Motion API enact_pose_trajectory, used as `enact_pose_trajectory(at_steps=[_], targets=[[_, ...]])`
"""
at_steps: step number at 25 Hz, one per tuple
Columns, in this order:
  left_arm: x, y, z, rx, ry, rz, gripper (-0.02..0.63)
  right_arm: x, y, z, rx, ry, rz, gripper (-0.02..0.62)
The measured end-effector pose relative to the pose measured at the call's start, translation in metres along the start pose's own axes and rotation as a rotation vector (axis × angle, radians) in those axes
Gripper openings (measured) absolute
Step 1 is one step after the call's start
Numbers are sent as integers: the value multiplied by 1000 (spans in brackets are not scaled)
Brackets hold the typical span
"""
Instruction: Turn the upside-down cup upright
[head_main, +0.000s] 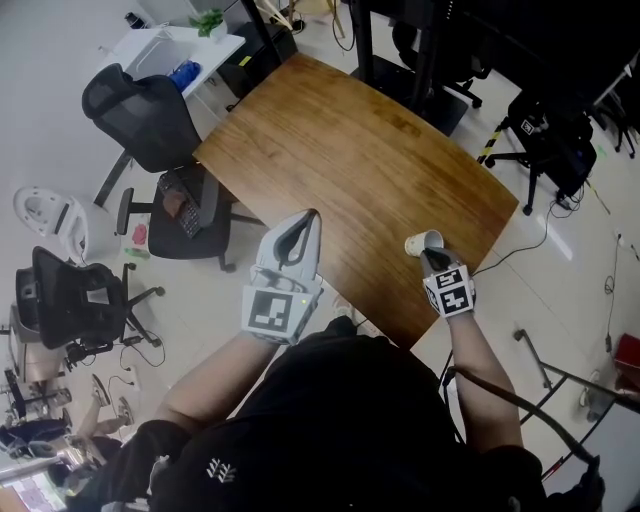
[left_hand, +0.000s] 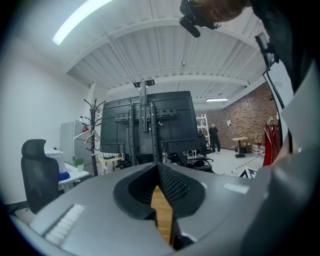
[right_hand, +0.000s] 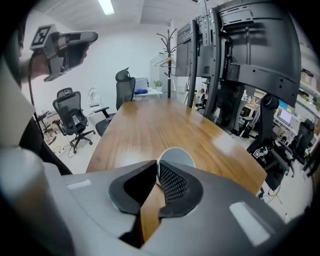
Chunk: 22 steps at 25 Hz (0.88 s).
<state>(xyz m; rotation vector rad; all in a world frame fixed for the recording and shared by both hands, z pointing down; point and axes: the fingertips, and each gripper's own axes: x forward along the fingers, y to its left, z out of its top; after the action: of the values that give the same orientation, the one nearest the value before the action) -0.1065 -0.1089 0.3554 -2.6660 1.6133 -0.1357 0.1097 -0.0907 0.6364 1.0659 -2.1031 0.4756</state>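
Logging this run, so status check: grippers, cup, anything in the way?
Right gripper shut on cup rim. Left gripper shut, empty, off to the side. Cup tilted at table edge. Nothing in the way.

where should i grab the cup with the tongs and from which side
Probably the thin wall at the rim, coming from the near edge of the table, angled down. The cup shows its round rim toward that side, so narrow tongs can slip over the wall. The right tongs pinch it there.
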Motion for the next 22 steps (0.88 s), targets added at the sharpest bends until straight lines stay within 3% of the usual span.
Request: enact_pose_trajectory(at_steps=[11, 16, 19, 22], targets=[[-10, 16, -5, -6, 12, 25, 0, 10, 35, 18, -90, 12, 70, 50], [-3, 11, -13, -30, 15, -5, 0, 8, 44, 15, -89, 8, 86, 69], [5, -3, -25, -42, 24, -62, 0, -3, 46, 22, -87, -69, 52, 71], [15, -19, -65, -93, 97, -95, 0, -30, 42, 26, -9, -177, -22, 56]])
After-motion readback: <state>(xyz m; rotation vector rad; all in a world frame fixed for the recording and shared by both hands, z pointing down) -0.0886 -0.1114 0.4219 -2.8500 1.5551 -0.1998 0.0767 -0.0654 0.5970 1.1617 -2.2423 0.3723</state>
